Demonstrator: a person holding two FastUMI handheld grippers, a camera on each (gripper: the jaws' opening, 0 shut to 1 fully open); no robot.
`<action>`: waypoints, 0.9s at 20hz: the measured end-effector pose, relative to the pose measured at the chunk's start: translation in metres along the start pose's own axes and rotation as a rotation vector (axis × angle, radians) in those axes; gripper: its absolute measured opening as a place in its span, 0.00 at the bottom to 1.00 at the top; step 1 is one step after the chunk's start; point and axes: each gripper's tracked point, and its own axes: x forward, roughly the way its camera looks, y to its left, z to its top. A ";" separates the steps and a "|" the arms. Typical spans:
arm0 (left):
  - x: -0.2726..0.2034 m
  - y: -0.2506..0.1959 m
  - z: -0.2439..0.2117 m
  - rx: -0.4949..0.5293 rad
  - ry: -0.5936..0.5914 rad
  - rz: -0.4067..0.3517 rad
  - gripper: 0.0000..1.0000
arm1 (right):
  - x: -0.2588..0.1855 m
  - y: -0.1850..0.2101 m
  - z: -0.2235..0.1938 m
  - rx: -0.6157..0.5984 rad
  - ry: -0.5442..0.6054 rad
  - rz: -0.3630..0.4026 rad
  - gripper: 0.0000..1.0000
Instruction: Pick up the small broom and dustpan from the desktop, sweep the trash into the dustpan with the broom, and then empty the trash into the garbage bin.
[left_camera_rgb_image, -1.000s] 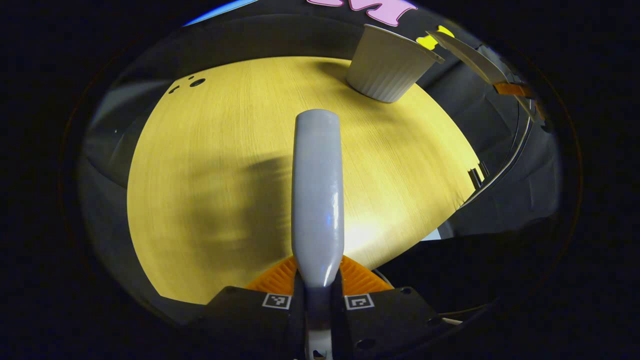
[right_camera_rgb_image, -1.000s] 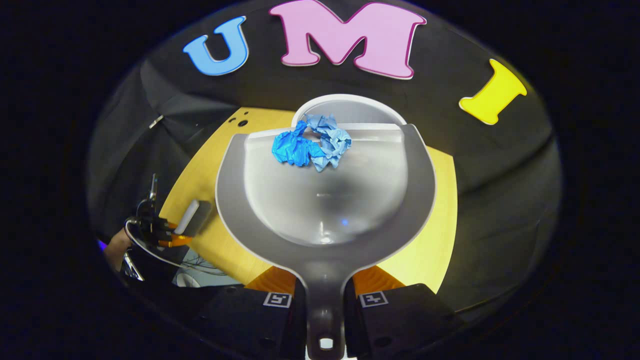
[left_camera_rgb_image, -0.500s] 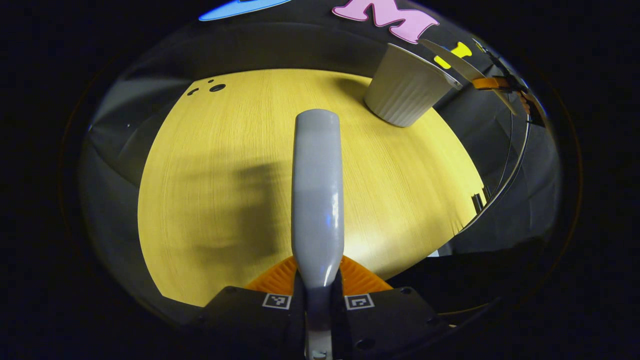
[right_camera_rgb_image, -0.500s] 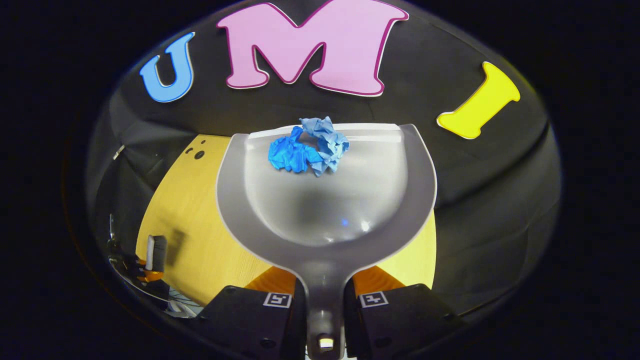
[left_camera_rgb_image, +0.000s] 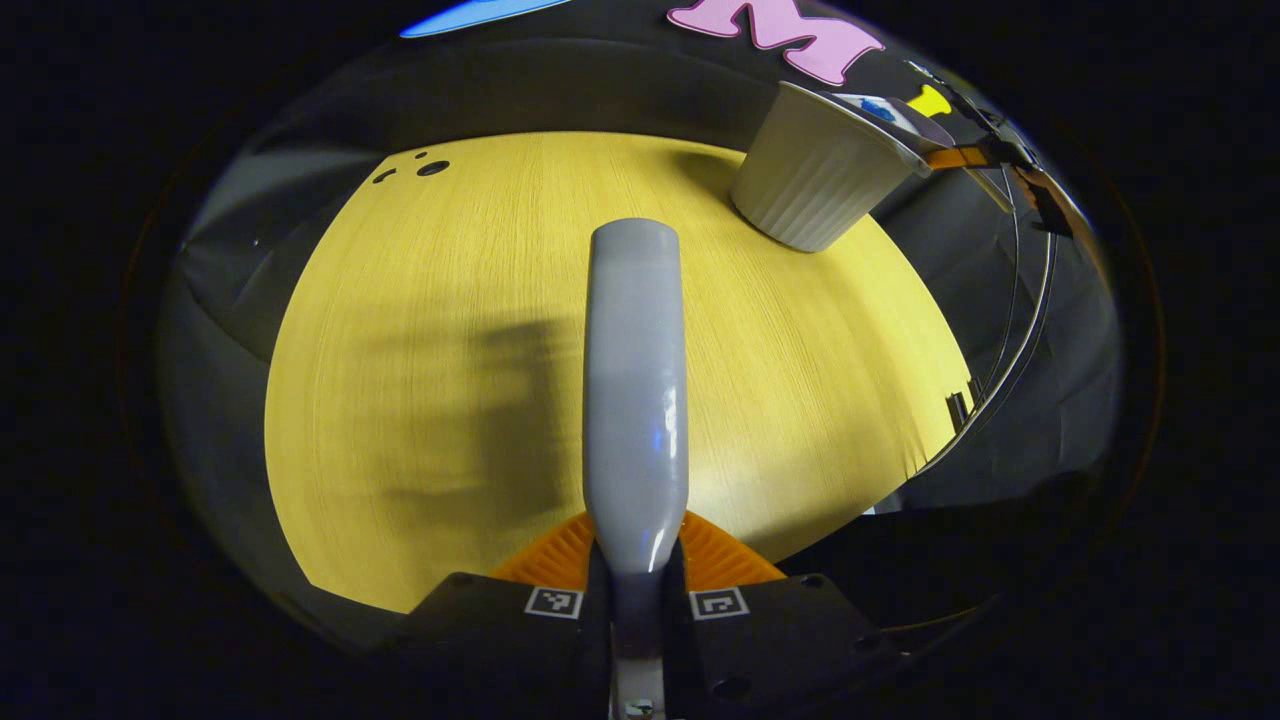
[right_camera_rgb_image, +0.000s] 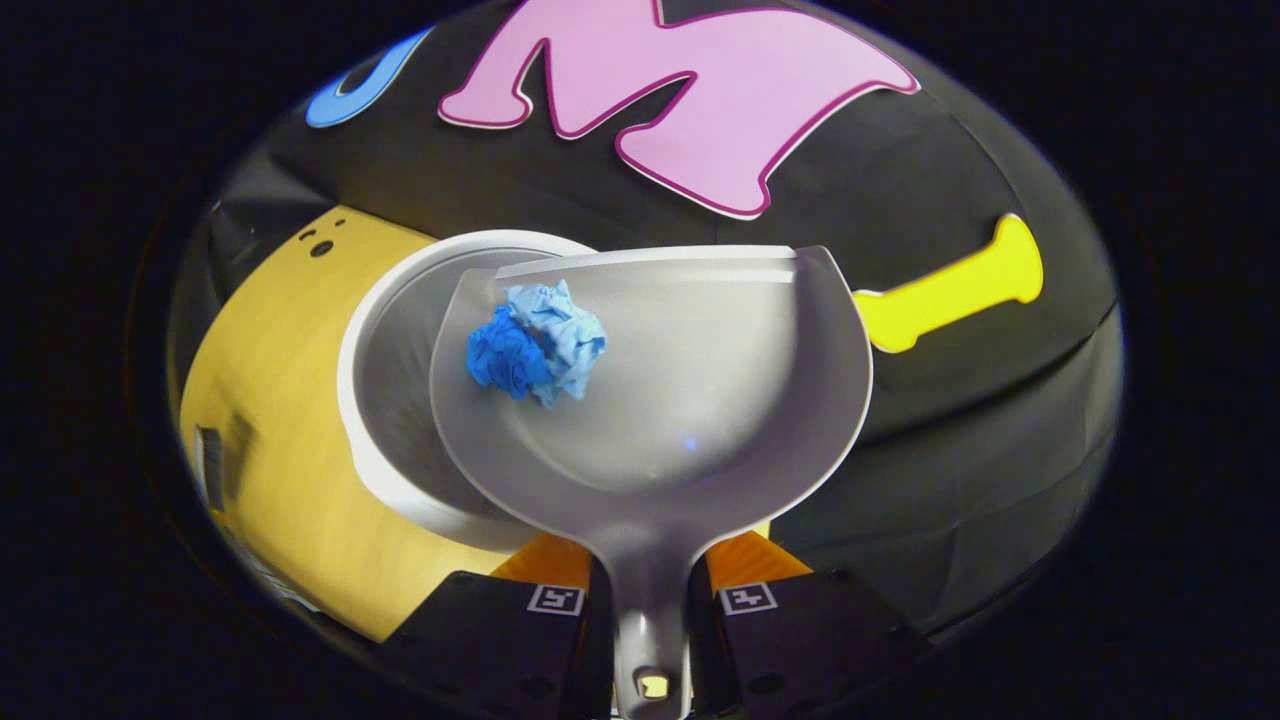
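The grey small broom (left_camera_rgb_image: 635, 400) points forward over the yellow desktop (left_camera_rgb_image: 420, 330), and my left gripper (left_camera_rgb_image: 637, 565) is shut on its handle. Up at the right in the left gripper view stands the white ribbed garbage bin (left_camera_rgb_image: 815, 180), with the dustpan (left_camera_rgb_image: 895, 112) hanging over its rim. In the right gripper view my right gripper (right_camera_rgb_image: 650, 600) is shut on the handle of the grey dustpan (right_camera_rgb_image: 700, 400). A crumpled blue paper wad (right_camera_rgb_image: 535, 345) lies in the pan's left half. The bin's open mouth (right_camera_rgb_image: 390, 400) sits below the pan's left edge.
Black cloth walls close in behind and to the right of the desktop (right_camera_rgb_image: 270, 400). Small dark holes (left_camera_rgb_image: 432, 168) mark the desktop's far left corner. A cable (left_camera_rgb_image: 1020, 320) hangs past the desktop's right edge.
The right gripper carried the dustpan over the bin and rolled it to the left. The blue wad slid from the pan's front lip toward its left side. The left gripper barely moved.
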 end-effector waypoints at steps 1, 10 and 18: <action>0.000 0.000 0.001 -0.003 0.001 0.000 0.25 | 0.001 -0.003 0.000 -0.042 -0.007 -0.035 0.34; 0.002 -0.002 0.000 -0.018 0.016 -0.011 0.24 | 0.011 -0.022 0.019 -0.488 -0.106 -0.342 0.34; 0.002 -0.002 -0.001 -0.020 0.048 -0.014 0.25 | 0.002 -0.037 0.027 -0.771 -0.199 -0.571 0.34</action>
